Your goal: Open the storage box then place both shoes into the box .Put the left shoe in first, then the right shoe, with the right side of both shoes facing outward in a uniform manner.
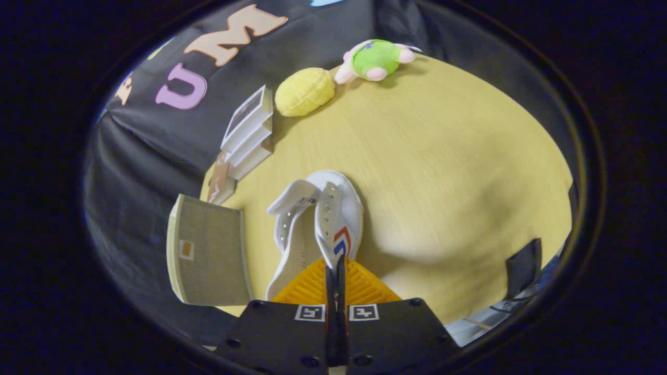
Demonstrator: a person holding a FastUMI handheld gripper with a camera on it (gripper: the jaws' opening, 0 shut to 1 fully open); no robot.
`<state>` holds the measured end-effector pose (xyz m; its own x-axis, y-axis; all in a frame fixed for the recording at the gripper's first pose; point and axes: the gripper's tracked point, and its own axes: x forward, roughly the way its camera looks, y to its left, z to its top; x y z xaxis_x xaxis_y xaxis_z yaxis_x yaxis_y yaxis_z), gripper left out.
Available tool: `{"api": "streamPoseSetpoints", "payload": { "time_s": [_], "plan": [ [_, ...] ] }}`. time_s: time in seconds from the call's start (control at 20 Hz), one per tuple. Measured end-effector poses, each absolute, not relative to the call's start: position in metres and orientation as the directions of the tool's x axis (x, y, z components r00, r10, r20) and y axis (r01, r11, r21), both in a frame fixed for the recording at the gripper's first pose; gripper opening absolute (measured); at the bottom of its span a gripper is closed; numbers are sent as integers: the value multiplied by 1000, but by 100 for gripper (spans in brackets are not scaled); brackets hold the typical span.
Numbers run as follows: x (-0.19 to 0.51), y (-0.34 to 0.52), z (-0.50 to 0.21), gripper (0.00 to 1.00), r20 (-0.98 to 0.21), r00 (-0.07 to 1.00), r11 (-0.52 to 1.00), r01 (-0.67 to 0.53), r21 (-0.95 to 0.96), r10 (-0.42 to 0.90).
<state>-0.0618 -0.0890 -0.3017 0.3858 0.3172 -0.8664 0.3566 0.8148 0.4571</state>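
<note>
Tool holding a white shoe above the desk, beside the storage box.

The yellow desk (443, 156) carries the grey storage box (208, 255), left of the fingers. The shoe (318, 224) hangs just ahead of the tool (336, 271), whose orange fingers (307, 286) are closed on its heel collar. It looks light, with soft canvas and a stiffer sole, so the heel rim seems the firmest place to grip. A stack of books (250, 133) and two soft toys (338, 78) lie beyond.
</note>
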Motion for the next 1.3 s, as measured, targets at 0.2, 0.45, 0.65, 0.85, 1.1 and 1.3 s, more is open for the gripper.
{"api": "streamPoseSetpoints", "payload": {
  "time_s": [0.2,0.45,0.65,0.85,1.1,1.3],
  "plan": [
    [-56,-75,-285,3,-808,440,753,353,556,390],
    [-55,-71,-289,3,-821,414,757,361,544,393],
    [-60,-69,-287,14,-857,401,875,218,433,324],
    [-69,-60,-302,58,-893,362,933,136,332,265],
    [-90,-66,-340,93,-956,233,973,98,207,180],
    [-99,-56,-352,60,-961,155,951,175,254,228]
  ]
}}
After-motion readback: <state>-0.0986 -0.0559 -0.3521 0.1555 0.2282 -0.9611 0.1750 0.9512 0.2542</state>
